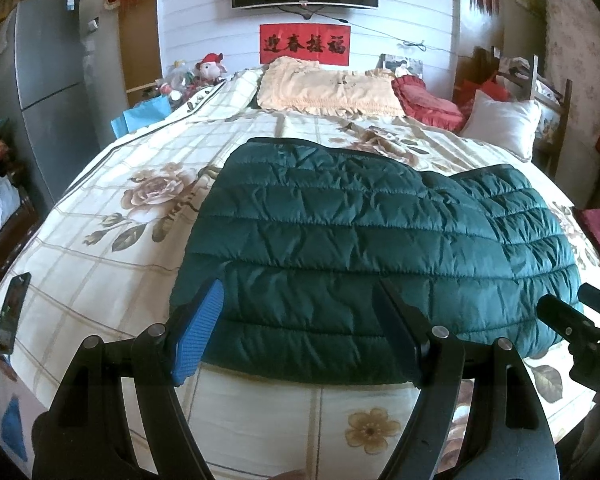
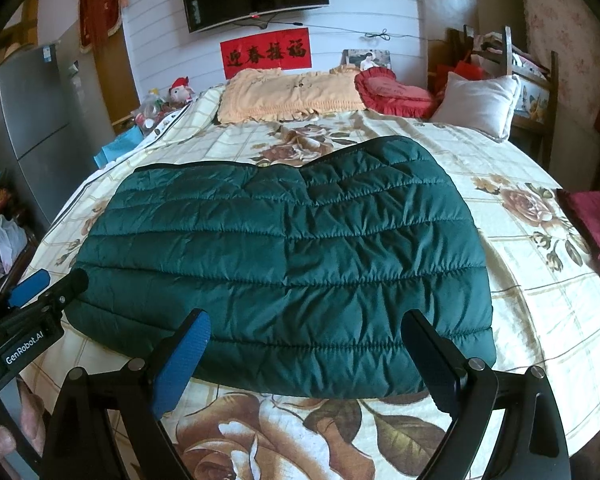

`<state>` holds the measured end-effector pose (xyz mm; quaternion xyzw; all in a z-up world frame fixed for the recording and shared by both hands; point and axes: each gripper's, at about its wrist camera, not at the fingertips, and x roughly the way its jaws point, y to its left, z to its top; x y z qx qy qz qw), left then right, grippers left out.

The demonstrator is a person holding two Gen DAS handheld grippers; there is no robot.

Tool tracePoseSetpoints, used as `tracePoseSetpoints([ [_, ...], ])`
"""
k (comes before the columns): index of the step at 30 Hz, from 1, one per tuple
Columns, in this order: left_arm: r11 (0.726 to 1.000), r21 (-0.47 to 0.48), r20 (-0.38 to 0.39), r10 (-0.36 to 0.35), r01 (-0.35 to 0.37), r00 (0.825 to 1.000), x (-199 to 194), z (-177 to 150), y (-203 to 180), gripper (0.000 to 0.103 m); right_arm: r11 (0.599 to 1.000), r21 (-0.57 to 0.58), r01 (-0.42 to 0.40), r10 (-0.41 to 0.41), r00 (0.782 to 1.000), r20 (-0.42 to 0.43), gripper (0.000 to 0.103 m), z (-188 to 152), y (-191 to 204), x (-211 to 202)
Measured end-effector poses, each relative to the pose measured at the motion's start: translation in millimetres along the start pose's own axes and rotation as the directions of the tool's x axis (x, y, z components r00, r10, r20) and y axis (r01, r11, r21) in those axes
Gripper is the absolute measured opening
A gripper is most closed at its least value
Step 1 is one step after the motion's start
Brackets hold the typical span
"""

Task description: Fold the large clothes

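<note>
On bed: one green quilted jacket being displayed folded, flat. Two grippers, left gripper and right gripper, being held above near hem, fingers apart, nothing being gripped. Three pillows being kept at headboard.

A bed under a cream floral cover carries a folded green quilted jacket near its foot edge. At the head edge lie a peach pillow, a red cushion and a white pillow. A phone lies by the left edge.
</note>
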<state>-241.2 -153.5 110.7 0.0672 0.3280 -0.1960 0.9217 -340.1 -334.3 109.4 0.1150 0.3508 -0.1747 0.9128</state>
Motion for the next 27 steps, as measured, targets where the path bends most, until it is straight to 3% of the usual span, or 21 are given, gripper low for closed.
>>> tracePoseSetpoints([
  [27,1.000,0.011,0.005,-0.024,0.024,1.000,8.2,-2.7,-0.1,0.078,1.000,0.001,-0.006,0.006,1.000,-0.018,0.095,-1.5,-3.3,9.5],
])
